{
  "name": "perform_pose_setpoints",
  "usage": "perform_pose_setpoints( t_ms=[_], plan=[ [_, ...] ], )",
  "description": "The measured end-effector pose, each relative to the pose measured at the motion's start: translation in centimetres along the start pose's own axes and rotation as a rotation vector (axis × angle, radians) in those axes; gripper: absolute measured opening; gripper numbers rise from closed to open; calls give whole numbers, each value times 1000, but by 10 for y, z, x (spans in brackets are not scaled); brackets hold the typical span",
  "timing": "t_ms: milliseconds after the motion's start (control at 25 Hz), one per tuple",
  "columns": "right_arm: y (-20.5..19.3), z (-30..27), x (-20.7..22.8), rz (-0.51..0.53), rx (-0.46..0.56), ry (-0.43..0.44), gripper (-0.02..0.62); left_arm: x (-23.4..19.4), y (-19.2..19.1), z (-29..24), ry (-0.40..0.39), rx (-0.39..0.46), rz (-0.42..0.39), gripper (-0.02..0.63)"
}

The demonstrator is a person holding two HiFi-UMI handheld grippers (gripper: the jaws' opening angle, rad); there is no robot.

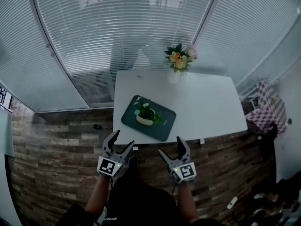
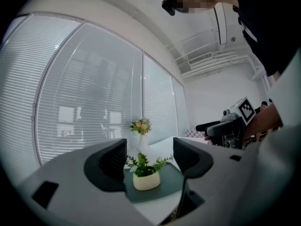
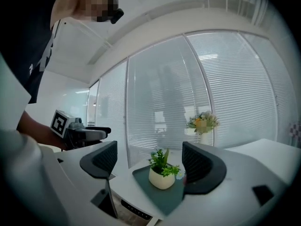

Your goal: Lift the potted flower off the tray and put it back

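Nearest you, both grippers are up in front of your body, short of the table edge and over the plank floor (image 1: 56,140). Left gripper (image 1: 123,139): jaws spread wide, nothing between them. Its own view looks through the gap at the pot, well off. Right gripper (image 1: 170,145): same story, jaws released and empty, the pot framed in the gap from a distance. The two sit side by side, apart from each other, both pointing at the table (image 1: 207,102).

On to that white table. At its near left corner lies the dark green tray (image 1: 162,126), turned at an angle to the table edge. The pot (image 1: 146,120) stands upright on the tray, towards its left half. It is cream-white, with green leaves and small pale flowers on top. Neither gripper touches it.

Farther back, at the table's far edge, a white vase (image 1: 174,76) holds a bunch of orange and pink flowers. Behind that, white blinds (image 1: 117,22) cover the windows right across the back. Off to your right, past the table, there is a checked cloth (image 1: 265,108).
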State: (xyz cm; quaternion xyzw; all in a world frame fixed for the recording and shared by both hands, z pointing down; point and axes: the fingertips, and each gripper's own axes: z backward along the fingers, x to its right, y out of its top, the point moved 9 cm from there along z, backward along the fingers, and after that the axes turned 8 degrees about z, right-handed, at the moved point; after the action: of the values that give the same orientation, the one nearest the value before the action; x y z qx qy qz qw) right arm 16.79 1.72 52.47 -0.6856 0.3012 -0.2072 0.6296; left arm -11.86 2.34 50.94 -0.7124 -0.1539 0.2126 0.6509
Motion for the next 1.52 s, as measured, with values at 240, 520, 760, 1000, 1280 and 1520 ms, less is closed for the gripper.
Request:
perform_pose_setpoints(
  t_ms=[240, 520, 760, 1000, 1280, 1520],
  plan=[
    [-2, -32, -1, 83, -70, 20, 394, -25, -2, -30, -50, -8, -8, 287],
    [-26, -62, 0, 27, -122, 18, 394, -53, -22, -57, -92, -66, 10, 287],
    [-33, -80, -1, -13, -131, 20, 394, -69, -27, -78, -142, -95, 14, 287],
    [-45, -96, 1, 1, -159, -9, 394, -94, -43, -97, -192, -143, -31, 287],
    [-65, -110, -8, -60, -206, 4, 394, -107, -64, -108, -240, -181, -26, 287],
    [-88, -121, -12, -87, -269, 39, 394, -109, -79, -120, -264, -240, -25, 287]
  ],
)
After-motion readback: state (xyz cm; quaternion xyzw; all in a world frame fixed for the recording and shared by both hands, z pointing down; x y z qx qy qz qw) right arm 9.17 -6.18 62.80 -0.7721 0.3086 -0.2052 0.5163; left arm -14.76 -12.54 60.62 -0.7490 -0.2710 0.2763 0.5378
